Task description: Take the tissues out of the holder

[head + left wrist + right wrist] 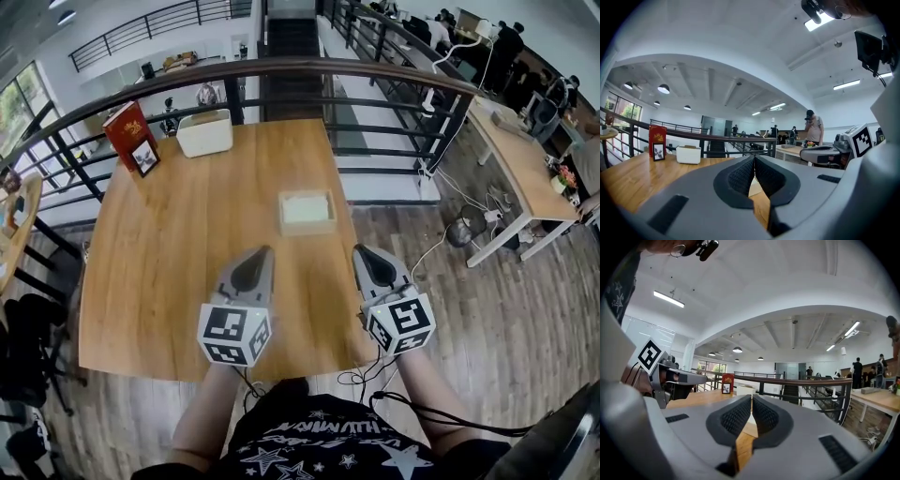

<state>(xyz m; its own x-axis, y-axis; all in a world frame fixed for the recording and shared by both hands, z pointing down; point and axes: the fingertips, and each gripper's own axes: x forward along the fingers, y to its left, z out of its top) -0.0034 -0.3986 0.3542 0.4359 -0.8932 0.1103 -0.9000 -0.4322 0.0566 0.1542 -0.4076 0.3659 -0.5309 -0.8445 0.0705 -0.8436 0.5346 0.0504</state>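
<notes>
Far ahead of the left jaws and off to their left, a red card stand [129, 131] and a white box [204, 134] are set at the far edge of the worktop [178, 272]. Neither is judged to belong to the step, and both are best left alone. The left gripper [262, 254] is held level over the near part of the worktop, its jaws brought together at the tips with nothing between them. Ahead of both pairs of jaws, between their two lines, the wooden holder [307, 229] is seen on the worktop, well apart from either tip. The white tissues [306, 207] lie flat inside it. The right gripper [360, 251] is held level beside the left, its jaws likewise closed and empty.

The step in hand is judged to be the approach to the holder. One pair of jaws has to be opened before the holder is reached. The tissues are thin and soft, so a pinch is best taken on the top of the stack from above, with the tips tilted down past the rim rather than pushed in level. The holder looks light and may be dragged along with the tissues, so it is best steadied by the other jaws, pressed on a side wall, while the tissues are drawn straight up. Whether the stack is loose or packed tight cannot be told.
</notes>
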